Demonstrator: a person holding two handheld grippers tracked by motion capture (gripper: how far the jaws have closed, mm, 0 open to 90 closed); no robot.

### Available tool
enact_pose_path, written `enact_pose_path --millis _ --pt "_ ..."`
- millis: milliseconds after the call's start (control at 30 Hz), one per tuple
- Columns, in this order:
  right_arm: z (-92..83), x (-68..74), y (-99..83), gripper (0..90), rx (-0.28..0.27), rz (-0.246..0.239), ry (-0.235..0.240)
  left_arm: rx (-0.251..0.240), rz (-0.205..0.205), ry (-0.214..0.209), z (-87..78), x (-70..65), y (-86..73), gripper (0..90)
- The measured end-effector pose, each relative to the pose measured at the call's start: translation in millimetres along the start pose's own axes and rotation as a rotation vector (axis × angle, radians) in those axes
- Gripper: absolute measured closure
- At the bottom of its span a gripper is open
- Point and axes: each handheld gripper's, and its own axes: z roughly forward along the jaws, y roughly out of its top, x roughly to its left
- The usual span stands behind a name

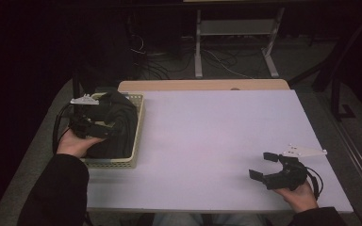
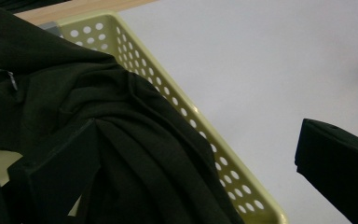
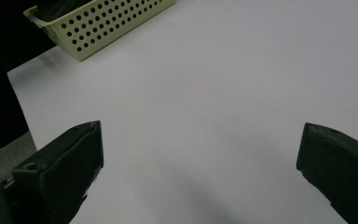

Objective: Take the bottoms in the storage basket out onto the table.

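1. Black jaws of the left gripper (image 2: 196,172) are spread wide over dark clothing (image 2: 121,140), nothing pinched yet.
2. Clothing is still bunched inside the yellow basket (image 2: 223,158); pulling out is left.
3. Right gripper (image 1: 267,168) is parked open, empty.
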Motion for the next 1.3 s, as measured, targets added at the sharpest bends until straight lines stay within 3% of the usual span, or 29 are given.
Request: enact_pose_path --millis 567,800,1300 --pt "-0.4 -0.3 -1.1 0.0 0.008 0.0 -0.003 0.035 -0.026 0.027 15.7 19.2 11.1 0.0" --pt "-0.4 -0.1 -1.6 0.0 0.012 -0.001 -0.002 0.037 -0.063 0.035 25.2 25.8 11.4 0.0" --pt "-1.2 -0.2 -2.5 0.1 0.012 -0.001 -0.002 0.089 -0.068 0.056 48.1 33.2 18.9 0.0"
